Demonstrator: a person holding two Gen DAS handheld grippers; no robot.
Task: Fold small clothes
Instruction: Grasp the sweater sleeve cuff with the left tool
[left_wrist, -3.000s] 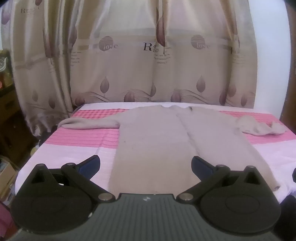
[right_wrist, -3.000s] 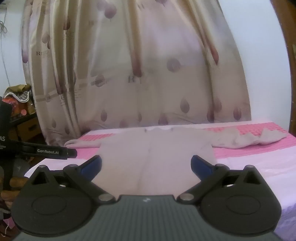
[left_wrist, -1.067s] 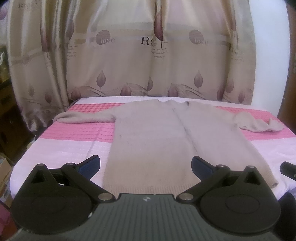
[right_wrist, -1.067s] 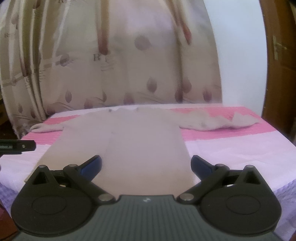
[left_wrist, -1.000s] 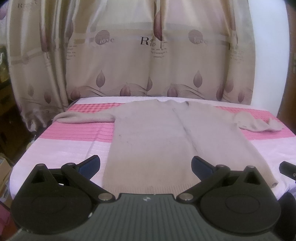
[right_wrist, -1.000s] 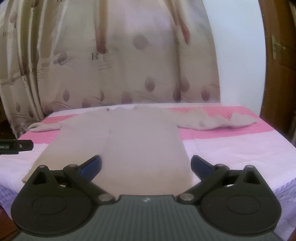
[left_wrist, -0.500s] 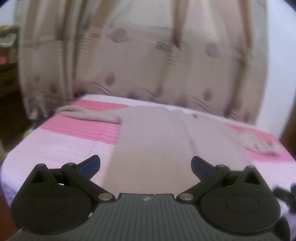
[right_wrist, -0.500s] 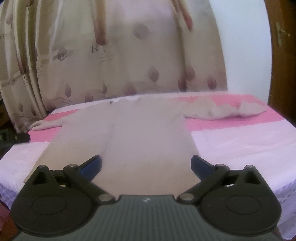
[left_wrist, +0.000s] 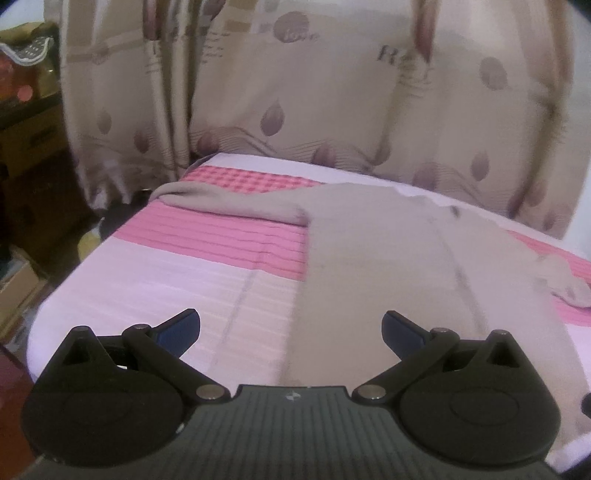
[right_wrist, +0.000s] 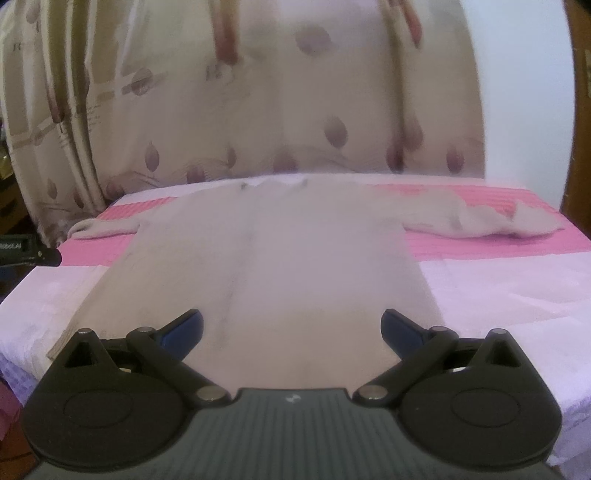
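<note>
A beige knit sweater (left_wrist: 373, 258) lies flat on the pink and white cloth of the table (left_wrist: 177, 273), neck at the far side, hem toward me. Its left sleeve (left_wrist: 229, 201) stretches out straight; its right sleeve (right_wrist: 491, 221) lies bunched at the far right. It also shows in the right wrist view (right_wrist: 280, 258). My left gripper (left_wrist: 290, 328) is open and empty above the hem's left corner. My right gripper (right_wrist: 291, 326) is open and empty above the middle of the hem. The left gripper's tip (right_wrist: 29, 251) shows at the left edge of the right wrist view.
A beige curtain (left_wrist: 332, 103) with leaf prints hangs behind the table. Boxes and clutter (left_wrist: 26, 122) stand at the left beyond the table's edge. A white wall (right_wrist: 524, 92) and a wooden door frame (right_wrist: 580, 110) are at the right.
The left gripper has swung left and closer to the table, so the left sleeve fills more of its view. The right gripper has come slightly nearer the hem. Both stay open.
</note>
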